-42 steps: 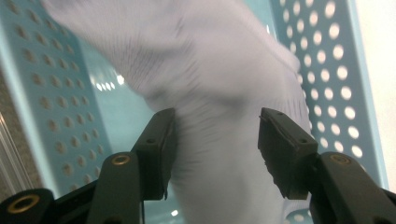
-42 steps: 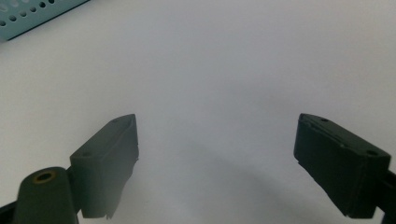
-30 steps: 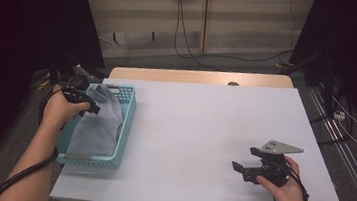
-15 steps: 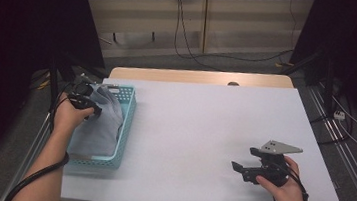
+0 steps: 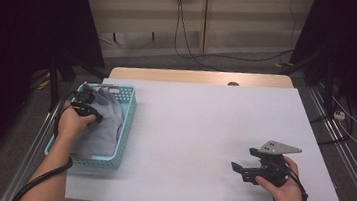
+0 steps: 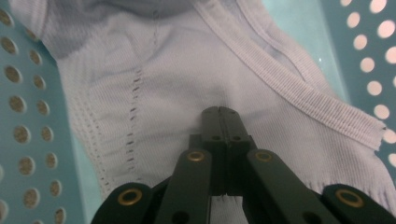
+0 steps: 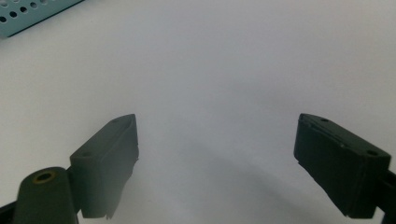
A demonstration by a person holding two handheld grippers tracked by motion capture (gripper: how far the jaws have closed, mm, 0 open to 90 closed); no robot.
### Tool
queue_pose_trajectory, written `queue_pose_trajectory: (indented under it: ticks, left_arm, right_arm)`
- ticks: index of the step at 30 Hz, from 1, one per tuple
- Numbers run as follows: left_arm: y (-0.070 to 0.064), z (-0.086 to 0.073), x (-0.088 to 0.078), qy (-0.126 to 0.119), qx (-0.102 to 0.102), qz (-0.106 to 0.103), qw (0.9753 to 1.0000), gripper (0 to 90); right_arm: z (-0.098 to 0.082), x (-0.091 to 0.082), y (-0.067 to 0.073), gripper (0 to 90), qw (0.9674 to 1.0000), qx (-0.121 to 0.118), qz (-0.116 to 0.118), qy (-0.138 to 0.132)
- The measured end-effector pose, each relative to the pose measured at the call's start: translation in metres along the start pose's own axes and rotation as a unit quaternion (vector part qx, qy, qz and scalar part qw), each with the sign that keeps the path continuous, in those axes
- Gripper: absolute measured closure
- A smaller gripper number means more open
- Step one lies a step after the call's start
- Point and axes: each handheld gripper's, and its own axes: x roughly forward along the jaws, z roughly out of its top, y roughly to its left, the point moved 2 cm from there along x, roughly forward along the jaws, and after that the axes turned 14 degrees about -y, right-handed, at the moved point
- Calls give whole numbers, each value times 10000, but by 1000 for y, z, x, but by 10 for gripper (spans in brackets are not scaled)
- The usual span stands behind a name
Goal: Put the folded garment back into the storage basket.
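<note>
1. The left gripper (image 5: 87, 105) was inside the turquoise basket (image 5: 124, 125), pointing down into the grey garment (image 5: 106, 125) that lay there.
2. Its jaws had just been closing; in the left gripper view they stood together at the tips (image 6: 221, 122), pressed into the ribbed fabric (image 6: 154, 98). A fold seemed pinched between them, but this could not be confirmed.
3. The garment spread directly under and ahead of the tips, with its thick ribbed hem (image 6: 299, 93) running diagonally to the right of the tool, away from the tips.
4. The basket walls stood close on both sides of the tool, so the free way out was probably upward.
5. The right gripper (image 5: 242, 170) rested low over the white table (image 5: 203, 128), well apart from the basket, with its jaws wide apart and nothing between them.
6. The left hand was therefore much nearer to the garment.
</note>
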Motion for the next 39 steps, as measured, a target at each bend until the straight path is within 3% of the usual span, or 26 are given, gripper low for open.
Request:
queue_pose_trajectory:
  ticks: [12,17,18,28,35,39]
  left_arm:
    - [1,-6,-2,291,-189,-11,9994,900]
    - [4,-2,-9,250,-213,-124,9994,900]
    - [4,-1,-10,170,-297,-99,9994,900]
    - [0,14,-30,-13,-163,-173,9997,900]
    - [-13,20,-34,-25,-183,-390,9991,770]
    - [-22,25,-38,-52,-53,-438,9990,706]
  right_arm:
    - [1,-1,0,140,10000,-5,-12,-38]
    - [2,-1,0,140,10000,-1,-6,-43]
    - [2,-1,-1,140,10000,-16,-11,-49]
    - [3,0,0,140,10000,-16,0,-46]
    - [3,1,1,139,10000,-15,30,-37]
    - [4,1,2,139,10000,-11,37,-70]
